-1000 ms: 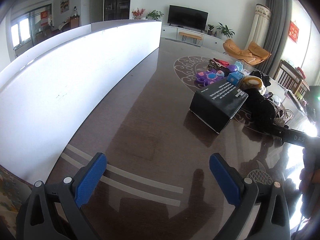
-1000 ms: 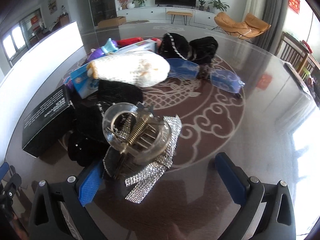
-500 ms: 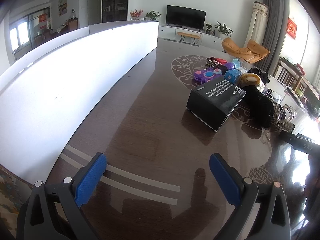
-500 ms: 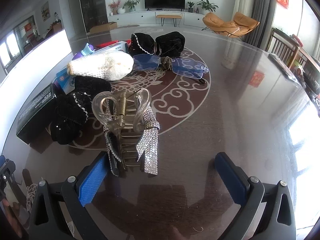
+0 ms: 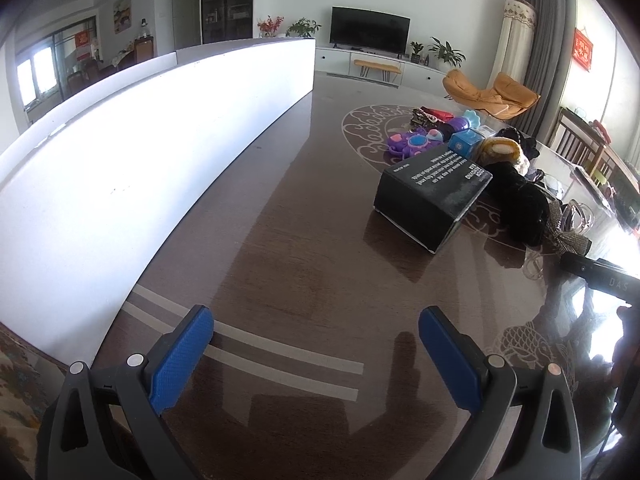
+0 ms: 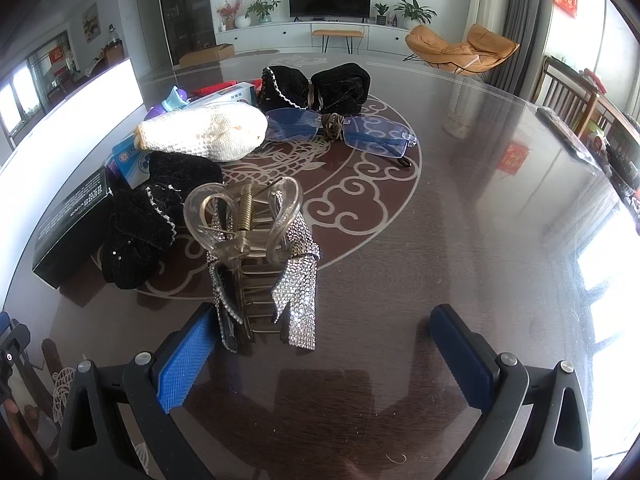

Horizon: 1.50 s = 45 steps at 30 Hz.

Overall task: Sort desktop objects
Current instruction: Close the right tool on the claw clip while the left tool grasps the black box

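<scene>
Right wrist view: right gripper (image 6: pixel 320 344) spread wide, holding nothing; the clear hair claw (image 6: pixel 250 236) with rhinestone ribbon (image 6: pixel 298 300) sits just beside the left pad (image 6: pixel 184 360), off-centre. Closing here risks pinching ribbon only and dragging the clip into the black bow (image 6: pixel 144 224). Left gripper (image 5: pixel 316 356) open, empty over bare table (image 5: pixel 304 240).

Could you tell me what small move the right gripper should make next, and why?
Probably shift the right gripper slightly left and close: the hair clip sits nearest, off-centre beside the left finger, with jaws open and empty.
</scene>
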Motion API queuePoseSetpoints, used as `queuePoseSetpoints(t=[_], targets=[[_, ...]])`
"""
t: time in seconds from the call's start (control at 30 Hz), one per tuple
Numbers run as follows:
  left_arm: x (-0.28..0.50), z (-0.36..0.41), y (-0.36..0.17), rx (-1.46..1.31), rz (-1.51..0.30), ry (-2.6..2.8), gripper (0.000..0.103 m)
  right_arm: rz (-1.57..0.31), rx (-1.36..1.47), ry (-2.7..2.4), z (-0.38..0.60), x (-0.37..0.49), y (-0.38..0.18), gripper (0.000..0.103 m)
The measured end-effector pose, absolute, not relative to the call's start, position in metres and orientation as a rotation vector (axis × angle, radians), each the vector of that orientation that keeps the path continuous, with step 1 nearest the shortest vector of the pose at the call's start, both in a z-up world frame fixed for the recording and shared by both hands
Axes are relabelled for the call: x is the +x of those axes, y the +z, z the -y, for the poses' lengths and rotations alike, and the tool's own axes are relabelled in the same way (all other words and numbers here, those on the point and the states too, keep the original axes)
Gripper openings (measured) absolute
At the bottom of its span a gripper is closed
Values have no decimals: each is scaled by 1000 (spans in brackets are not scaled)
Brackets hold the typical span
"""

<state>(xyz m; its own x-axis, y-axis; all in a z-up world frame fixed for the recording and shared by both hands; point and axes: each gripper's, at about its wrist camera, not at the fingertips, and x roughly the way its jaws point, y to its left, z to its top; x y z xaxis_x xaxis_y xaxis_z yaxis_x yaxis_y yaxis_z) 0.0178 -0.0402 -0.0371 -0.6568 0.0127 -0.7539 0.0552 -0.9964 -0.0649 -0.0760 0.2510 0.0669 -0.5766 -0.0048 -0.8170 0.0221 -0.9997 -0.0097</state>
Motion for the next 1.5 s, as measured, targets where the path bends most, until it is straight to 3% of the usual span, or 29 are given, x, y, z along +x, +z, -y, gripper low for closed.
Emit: queuePoseSetpoints(t=[0.13, 0.27, 0.47, 0.67, 0.7, 0.77, 0.83, 0.97, 1.07, 1.17, 1.3, 1.5], targets=[[11, 22, -28, 1369, -42, -2963, 103, -30, 1438, -2776, -251, -76, 67, 103], [-15, -8, -14, 1437, 274, -3018, 103, -30, 1438, -2776, -251, -76, 67, 103], [-77, -52, 0, 1511, 608, -3027, 103, -30, 1438, -2776, -251, -76, 67, 103], [-114, -67, -20, 1632, 713, -2897, 103, -31, 1438, -2776, -251, -75, 67, 103], [-113, -66, -19, 1619, 713, -2906, 100, -31, 1438, -2777, -251, -76, 66, 103], [-112, -64, -16, 1621, 675, -2927, 70, -31, 1438, -2777, -251, -76, 66, 103], [-104, -64, -14, 1586, 687, -2932, 60, -32, 1438, -2777, -251, -75, 66, 103], [-77, -47, -11, 1544, 637, -2932, 59, -61, 1485, -2697, -251, -77, 69, 103], [-58, -33, -11, 1523, 543, -2934, 59, 69, 1430, -2620, -257, -77, 86, 103], [-41, -21, -9, 1522, 434, -2952, 59, 15, 1407, -2614, -246, -88, 98, 100], [-23, -4, -8, 1513, 337, -2961, 59, -83, 1487, -2499, -226, -109, 87, 57], [-1, 19, 21, 1415, 138, -3038, 59, -163, 1403, -2548, -231, -89, 107, 56]])
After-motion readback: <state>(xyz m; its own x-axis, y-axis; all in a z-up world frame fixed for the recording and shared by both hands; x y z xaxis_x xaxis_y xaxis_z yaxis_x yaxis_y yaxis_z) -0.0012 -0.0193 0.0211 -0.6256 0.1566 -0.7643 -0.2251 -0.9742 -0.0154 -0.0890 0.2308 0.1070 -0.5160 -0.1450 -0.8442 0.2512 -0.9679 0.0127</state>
